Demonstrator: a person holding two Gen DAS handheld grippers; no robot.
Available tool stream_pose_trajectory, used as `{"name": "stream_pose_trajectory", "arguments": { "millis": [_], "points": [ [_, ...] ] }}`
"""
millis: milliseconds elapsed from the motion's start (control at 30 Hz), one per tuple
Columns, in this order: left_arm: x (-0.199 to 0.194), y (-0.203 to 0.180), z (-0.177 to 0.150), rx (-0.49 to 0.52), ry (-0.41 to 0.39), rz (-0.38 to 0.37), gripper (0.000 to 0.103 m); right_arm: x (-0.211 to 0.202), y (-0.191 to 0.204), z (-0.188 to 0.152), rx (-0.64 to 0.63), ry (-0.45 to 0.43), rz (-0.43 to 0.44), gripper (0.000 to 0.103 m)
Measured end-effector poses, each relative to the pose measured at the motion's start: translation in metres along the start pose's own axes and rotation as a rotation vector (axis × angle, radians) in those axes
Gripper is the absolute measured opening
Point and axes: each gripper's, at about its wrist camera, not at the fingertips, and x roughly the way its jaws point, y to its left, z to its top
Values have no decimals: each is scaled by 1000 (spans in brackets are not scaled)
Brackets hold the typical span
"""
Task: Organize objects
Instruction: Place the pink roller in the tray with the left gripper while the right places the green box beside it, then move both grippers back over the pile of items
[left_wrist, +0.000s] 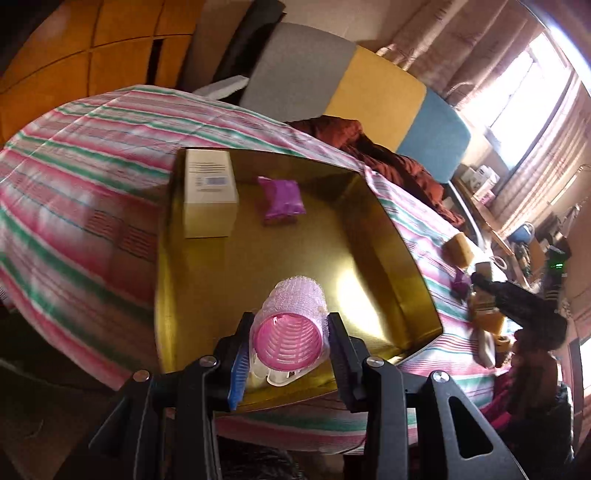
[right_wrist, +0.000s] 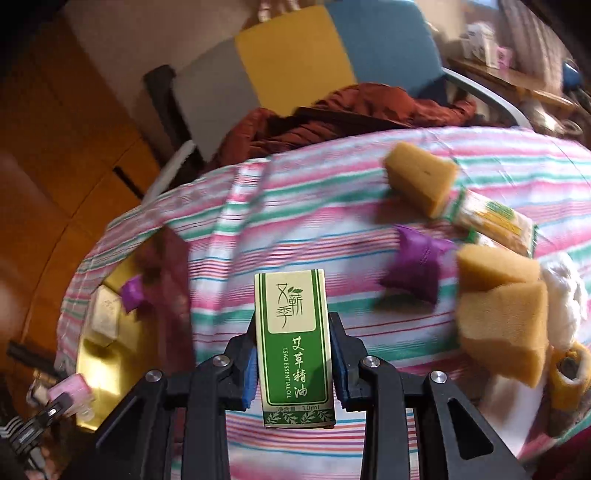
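Placement step, both hands loaded. Left gripper (left_wrist: 290, 341) has its fingers (left_wrist: 238, 363) closed on a pink hair roller (left_wrist: 290, 332), gripped across its sides with the open end facing the camera; it hangs over the near part of the gold tray (left_wrist: 388, 236), just ahead of and below the fingertips. Farther ahead of these fingers, already in the tray, stand a cream box (left_wrist: 210, 195) at the far left corner and a purple packet (left_wrist: 282, 197) just to its right, the two apart. Right gripper (right_wrist: 293, 354) has its fingers (right_wrist: 249, 373) closed on a green essential-oil box (right_wrist: 293, 347), held upright by its narrow sides above the striped cloth (right_wrist: 332, 229) of the surface; the tray lies well to the left of these fingers, and loose sponges (right_wrist: 502, 314), a second purple packet (right_wrist: 415, 262) and a wrapped yellow bar (right_wrist: 491, 218) lie ahead and to the right. To do the step well, judged from this layout: lower the roller until it rests on the bare tray floor before opening, laying it so it cannot roll into the packet; release with a small opening only. Bring the oil box leftward high enough to pass the tray wall, and set it beside the cream box, keeping the two grippers from crossing over the tray at once.
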Motion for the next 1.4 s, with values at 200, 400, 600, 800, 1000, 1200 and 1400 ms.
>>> {"name": "stream_pose_trajectory", "arguments": {
  "millis": [200,400,600,800,1000,1200,1400],
  "points": [
    [-3,14,-3,-36,-14,41,43,-2,82,-4,-172,22,128,32],
    [-16,28,-3,-75,-54,46,45,18,165,-33,-362,141,266,33],
    [-32,39,1,-112,-108,56,46,37,209,-66,-431,242,361,55],
    [-47,43,11,-130,-169,72,47,38,212,-84,-462,268,329,66],
    [-47,29,16,-93,-179,109,49,26,210,-95,-501,215,261,83],
    [-45,7,15,-18,-187,171,49,12,210,-98,-550,103,156,93],
    [-44,-8,12,33,-189,206,49,3,206,-94,-565,21,91,101]
  ]
}}
